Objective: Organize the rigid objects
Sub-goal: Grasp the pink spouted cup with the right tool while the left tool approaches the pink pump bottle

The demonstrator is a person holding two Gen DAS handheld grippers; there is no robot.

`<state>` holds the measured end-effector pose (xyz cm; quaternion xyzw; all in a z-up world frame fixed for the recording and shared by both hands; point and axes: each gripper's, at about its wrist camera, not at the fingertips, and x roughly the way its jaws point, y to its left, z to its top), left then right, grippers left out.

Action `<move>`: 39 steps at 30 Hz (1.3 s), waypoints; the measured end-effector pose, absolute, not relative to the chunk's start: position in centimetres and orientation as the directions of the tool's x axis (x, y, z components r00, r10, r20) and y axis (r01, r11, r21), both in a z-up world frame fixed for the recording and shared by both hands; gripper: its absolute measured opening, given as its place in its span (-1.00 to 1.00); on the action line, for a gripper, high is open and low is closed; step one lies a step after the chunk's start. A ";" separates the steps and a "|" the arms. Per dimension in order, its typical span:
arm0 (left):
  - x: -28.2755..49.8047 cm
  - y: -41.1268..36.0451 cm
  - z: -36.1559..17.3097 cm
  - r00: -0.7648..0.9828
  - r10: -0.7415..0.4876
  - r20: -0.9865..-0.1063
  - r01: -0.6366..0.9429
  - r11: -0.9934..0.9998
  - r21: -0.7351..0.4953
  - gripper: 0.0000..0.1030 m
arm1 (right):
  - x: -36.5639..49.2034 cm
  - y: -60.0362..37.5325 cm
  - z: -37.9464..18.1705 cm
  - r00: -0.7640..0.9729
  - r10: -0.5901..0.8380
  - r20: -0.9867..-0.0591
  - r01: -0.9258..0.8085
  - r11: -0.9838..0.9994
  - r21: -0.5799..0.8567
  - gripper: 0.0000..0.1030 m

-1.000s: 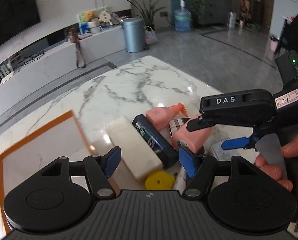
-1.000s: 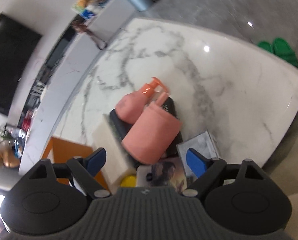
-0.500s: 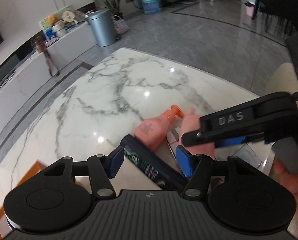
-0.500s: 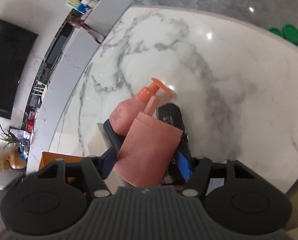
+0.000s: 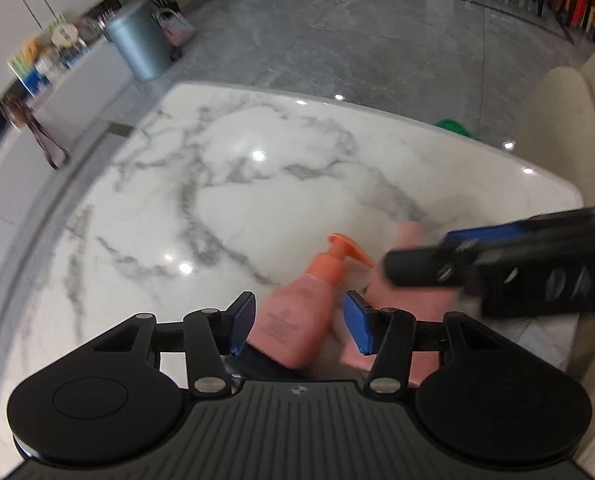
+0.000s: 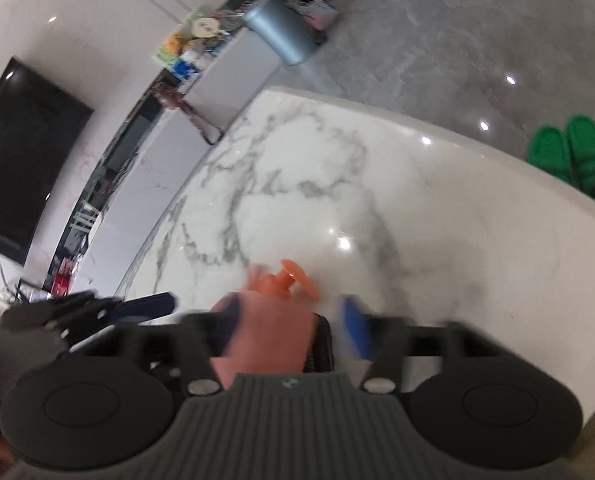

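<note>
A pink pump bottle point(image 5: 293, 320) with an orange pump lies on the white marble table point(image 5: 257, 200). It sits between the blue pads of my left gripper point(image 5: 301, 324), whose jaws are closing; a thin gap shows at each pad. A pink tube point(image 6: 269, 340) lies between the fingers of my right gripper point(image 6: 289, 324), whose jaws are opening. Its left pad is against the tube and its right pad stands apart; the frame is blurred. The right gripper point(image 5: 417, 254) crosses the left wrist view over the tube point(image 5: 413, 300). The orange pump head point(image 6: 293, 276) shows just past the tube.
A dark bottle point(image 5: 257, 360) lies under the pump bottle, and a black item point(image 6: 323, 344) beside the tube. Bare marble stretches beyond them to the table's far edge. Green slippers point(image 6: 577, 160), a grey bin point(image 5: 139, 46) and a cream chair point(image 5: 557, 140) stand off the table.
My left gripper swung right and down over the pump bottle and narrowed; the white block and orange mat left its view. The right gripper moved in around the pink tube.
</note>
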<state>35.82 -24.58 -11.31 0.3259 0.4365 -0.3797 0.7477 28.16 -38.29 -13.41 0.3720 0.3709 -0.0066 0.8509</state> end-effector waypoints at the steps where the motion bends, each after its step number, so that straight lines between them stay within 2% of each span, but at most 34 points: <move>1: 35.8 -24.7 -11.5 0.312 -0.280 -0.908 0.856 0.498 0.141 0.12 | 28.4 -38.0 -13.5 0.718 0.277 -0.639 0.274 0.732 0.624 0.24; 2: 35.6 -24.7 -11.7 0.302 -0.272 -0.914 0.857 0.497 0.135 0.07 | 28.5 -37.8 -13.7 0.707 0.289 -0.645 0.270 0.733 0.625 0.24; 8: 34.2 -24.2 -11.7 0.310 -0.272 -0.911 0.861 0.486 0.149 0.07 | 28.9 -38.3 -16.5 0.626 0.345 -0.699 0.356 0.672 0.650 0.25; 15: 32.2 -23.7 -11.2 0.239 -0.284 -0.928 0.865 0.497 0.071 0.01 | 27.8 -39.8 -16.7 0.642 0.342 -0.686 0.396 0.617 0.680 0.39; 21: 30.3 -23.7 -11.4 0.221 -0.288 -0.932 0.859 0.510 0.046 0.01 | 25.5 -41.0 -15.8 0.634 0.310 -0.709 0.479 0.563 0.674 0.49; 30: 27.9 -24.5 -11.1 0.212 -0.327 -0.921 0.854 0.520 0.012 0.00 | 21.4 -43.1 -14.2 0.624 0.212 -0.752 0.581 0.518 0.628 0.50; 34: 27.6 -25.4 -11.9 0.193 -0.349 -0.917 0.846 0.533 -0.025 -0.21 | 20.5 -43.2 -14.6 0.606 0.265 -0.750 0.595 0.474 0.649 0.50; 39: 27.4 -26.1 -12.9 0.158 -0.388 -0.908 0.834 0.544 -0.088 -0.28 | 21.2 -42.9 -16.1 0.601 0.304 -0.739 0.626 0.395 0.672 0.50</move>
